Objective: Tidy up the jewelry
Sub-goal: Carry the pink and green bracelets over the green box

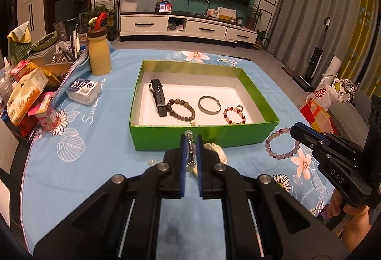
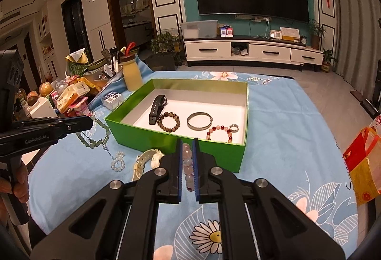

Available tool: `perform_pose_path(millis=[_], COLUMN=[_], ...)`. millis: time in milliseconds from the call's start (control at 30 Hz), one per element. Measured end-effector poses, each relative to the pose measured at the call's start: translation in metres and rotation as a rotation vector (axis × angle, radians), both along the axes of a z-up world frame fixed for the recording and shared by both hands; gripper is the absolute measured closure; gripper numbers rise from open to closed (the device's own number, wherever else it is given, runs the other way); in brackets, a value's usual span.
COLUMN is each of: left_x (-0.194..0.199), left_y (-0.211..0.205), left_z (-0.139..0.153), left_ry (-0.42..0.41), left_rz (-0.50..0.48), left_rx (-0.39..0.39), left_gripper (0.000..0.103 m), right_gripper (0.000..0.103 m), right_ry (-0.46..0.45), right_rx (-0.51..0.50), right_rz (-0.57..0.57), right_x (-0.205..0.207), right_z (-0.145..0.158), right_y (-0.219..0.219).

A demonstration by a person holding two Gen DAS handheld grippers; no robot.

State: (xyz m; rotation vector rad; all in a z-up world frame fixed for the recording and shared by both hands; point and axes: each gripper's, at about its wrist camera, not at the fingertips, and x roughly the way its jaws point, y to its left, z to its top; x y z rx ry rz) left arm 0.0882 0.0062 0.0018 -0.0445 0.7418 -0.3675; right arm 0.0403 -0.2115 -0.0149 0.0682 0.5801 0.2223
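A green box [image 1: 204, 138] [image 2: 166, 138] with a white floor holds a black watch [image 1: 158, 96], a dark bead bracelet [image 1: 182, 109], a silver bangle [image 1: 209, 105] and a red-and-pink bead bracelet [image 1: 234, 114]. My left gripper [image 1: 191, 139] is shut on a green bead necklace with a silver chain [image 2: 95, 138], held just in front of the box. My right gripper [image 2: 186, 143] is shut on a purple bead bracelet [image 1: 282, 142] [image 2: 188, 164], at the box's front right. A cream watch [image 2: 147, 160] and a clear bead piece [image 2: 118, 161] lie on the blue floral cloth.
A yellow bottle [image 1: 98, 55] stands behind the box to the left. Snack packets, a tissue pack [image 1: 83, 92] and a pen tray crowd the left side. A red-and-yellow bag [image 2: 364, 164] stands off the table's right edge.
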Motion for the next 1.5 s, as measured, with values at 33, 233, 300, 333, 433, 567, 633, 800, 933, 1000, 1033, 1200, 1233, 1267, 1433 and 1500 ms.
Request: perform_pose_path(millis=[33,233,300,333,433,567,633,800,933,1000,1033,1200,1233,1267,1433,1500], left_x=[0.001,0.009,0.011,0.012,0.014,0.016,0.017,0.021,0.025,0.026,0.028,0.032,0.034,0.036,0.048,0.053], left_y=[-0.001,-0.007,-0.010,-0.011,-0.013,-0.016,-0.018,-0.021,-0.022,-0.022,-0.022,-0.024,-0.025,-0.026,-0.033,-0.035], left_z=[0.001,0.006,0.008,0.009,0.010,0.011,0.011,0.015,0.018,0.018,0.019,0.021,0.022,0.023,0.029,0.031], left_ry=[-0.002,-0.016,-0.021,-0.023,-0.027,-0.031,-0.033,-0.040,-0.049,-0.052,-0.053,-0.057,-0.059,-0.060,-0.069,-0.074], left_rz=[-0.002,-0.014,-0.019,-0.021,-0.026,-0.033,-0.036,-0.043,-0.046,-0.046,-0.045,-0.047,-0.047,-0.047,-0.051,-0.053], left_rx=[0.000,0.001,0.003,0.003,0.002,0.006,0.008,0.008,0.008,0.009,0.009,0.008,0.007,0.006,-0.005,-0.008], left_gripper=[0.096,0.096,0.096,0.096,0.096,0.096,0.096,0.096,0.096,0.096,0.096,0.096,0.096,0.096,0.096,0.096], right_gripper=[0.096,0.096,0.096,0.096,0.096,0.096,0.096,0.096,0.096,0.096,0.096,0.096,0.096,0.096,0.096,0.096], right_ry=[-0.002,-0.015,-0.021,-0.025,-0.032,-0.038,-0.042,-0.052,-0.061,-0.063,-0.064,-0.068,-0.069,-0.070,-0.082,-0.086], right_rx=[-0.001,0.000,0.001,0.001,0.003,0.001,0.000,-0.001,-0.002,-0.001,0.000,0.001,0.002,0.002,0.008,0.008], right_rz=[0.000,-0.003,-0.003,-0.003,-0.004,-0.003,-0.002,0.002,-0.003,-0.005,-0.006,-0.008,-0.009,-0.009,-0.012,-0.014], right_x=[0.001,0.006,0.007,0.009,0.010,0.013,0.014,0.017,0.020,0.022,0.023,0.027,0.028,0.028,0.034,0.038], right_z=[0.001,0.006,0.008,0.010,0.012,0.015,0.017,0.020,0.023,0.024,0.024,0.026,0.026,0.027,0.032,0.035], right_y=[0.000,0.000,-0.001,-0.001,-0.002,-0.002,-0.002,0.001,0.002,0.002,0.002,0.002,0.002,0.002,-0.001,-0.002])
